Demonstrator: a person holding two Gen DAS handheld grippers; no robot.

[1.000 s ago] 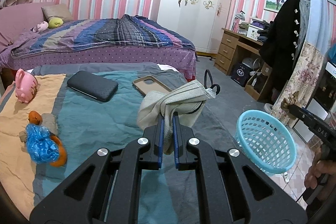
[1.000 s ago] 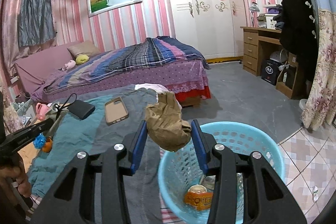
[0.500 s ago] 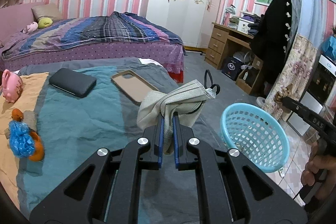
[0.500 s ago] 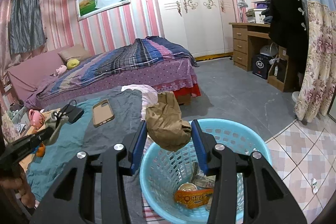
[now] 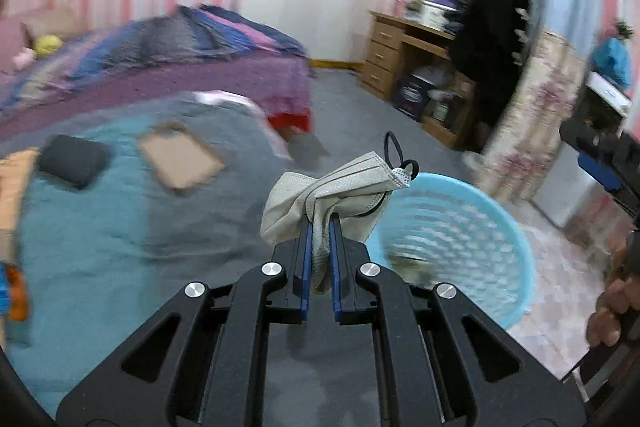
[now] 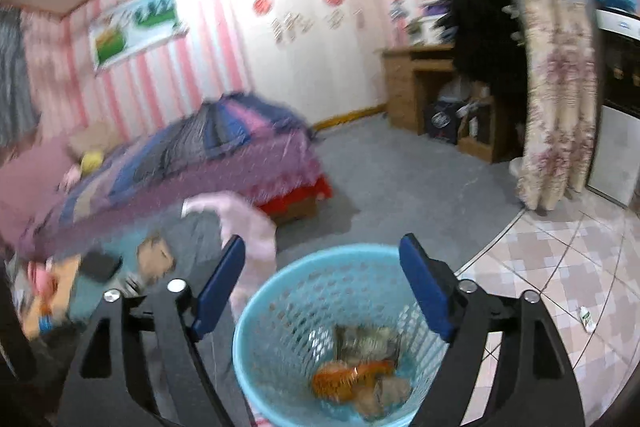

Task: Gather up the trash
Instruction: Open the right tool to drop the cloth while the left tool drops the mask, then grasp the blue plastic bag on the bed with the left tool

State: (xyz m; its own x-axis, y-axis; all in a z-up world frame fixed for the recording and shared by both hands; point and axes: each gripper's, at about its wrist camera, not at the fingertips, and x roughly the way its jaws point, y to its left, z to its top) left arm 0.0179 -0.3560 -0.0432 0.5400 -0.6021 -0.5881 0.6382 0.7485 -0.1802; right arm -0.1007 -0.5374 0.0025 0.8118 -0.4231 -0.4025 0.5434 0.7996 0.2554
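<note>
My left gripper (image 5: 319, 231) is shut on a crumpled grey face mask (image 5: 332, 187) with black ear loops and holds it just left of the light blue basket (image 5: 460, 227). My right gripper (image 6: 322, 279) is open wide and empty, right above the same basket (image 6: 280, 311). Inside the basket lie an orange wrapper (image 6: 352, 375), a brown crumpled piece (image 6: 366, 337) and other scraps. The right gripper also shows at the right edge of the left wrist view (image 5: 612, 163).
A bed with a teal and grey cover (image 5: 100, 227) lies to the left, with a tan phone case (image 5: 180, 157) and a dark pouch (image 5: 72, 159) on it. A wooden desk (image 6: 420, 83), hanging black coat (image 6: 480, 7) and floral curtain (image 6: 560, 87) stand to the right.
My right gripper opened and the brown crumpled piece dropped into the basket. My left gripper moved right with the mask, closer to the basket. Both views are blurred by motion.
</note>
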